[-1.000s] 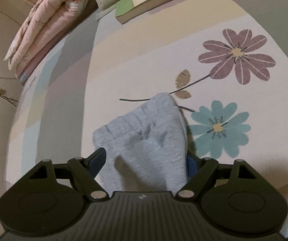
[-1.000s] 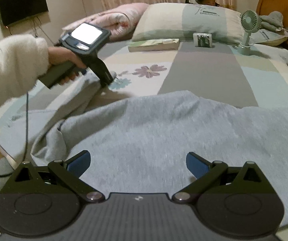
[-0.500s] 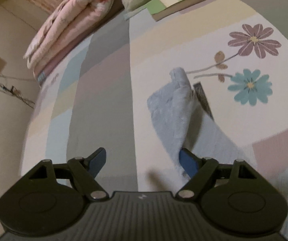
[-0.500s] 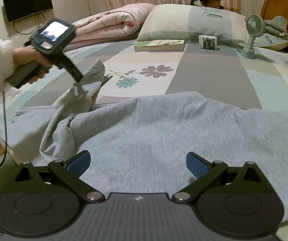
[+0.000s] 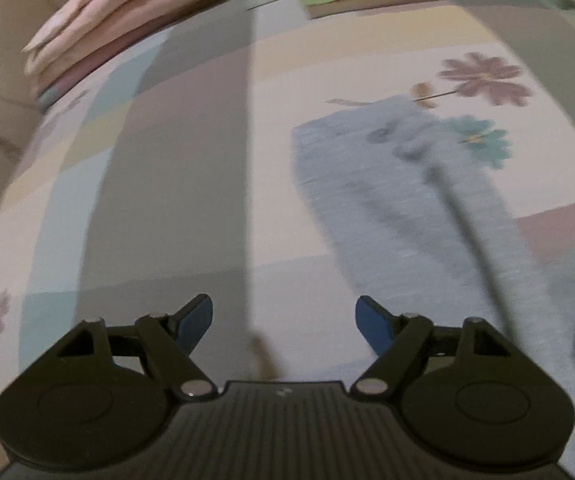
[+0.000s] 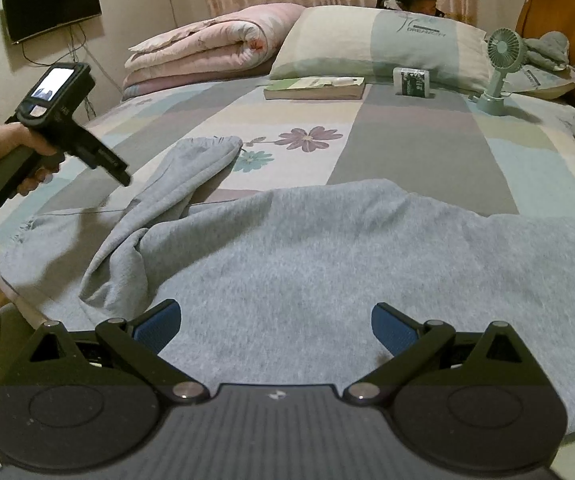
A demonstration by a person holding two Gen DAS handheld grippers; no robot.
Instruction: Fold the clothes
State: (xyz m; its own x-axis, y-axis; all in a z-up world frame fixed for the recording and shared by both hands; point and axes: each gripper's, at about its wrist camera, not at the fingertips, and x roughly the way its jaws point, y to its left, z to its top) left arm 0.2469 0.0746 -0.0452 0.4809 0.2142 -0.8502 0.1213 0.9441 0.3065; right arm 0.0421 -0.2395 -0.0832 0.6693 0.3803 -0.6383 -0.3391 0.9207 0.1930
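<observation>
both tools (image 5: pixel 283 320) (image 6: pixel 273 322) wide, fuzzy grey sweatshirt (image 6: pixel 287 264)

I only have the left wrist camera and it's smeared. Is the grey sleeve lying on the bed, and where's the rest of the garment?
Observer: In the right wrist view, the grey fleece sleeve lies on the patchwork bedsheet, apart from your left gripper, which is off to its left.
Operator: And the body?
Observer: The grey sweatshirt body is spread across the near bed edge, under the open, empty right gripper.
Operator: Anything in the way further up?
Observer: A small green desk fan stands by the striped pillow, well clear of the garment.
</observation>
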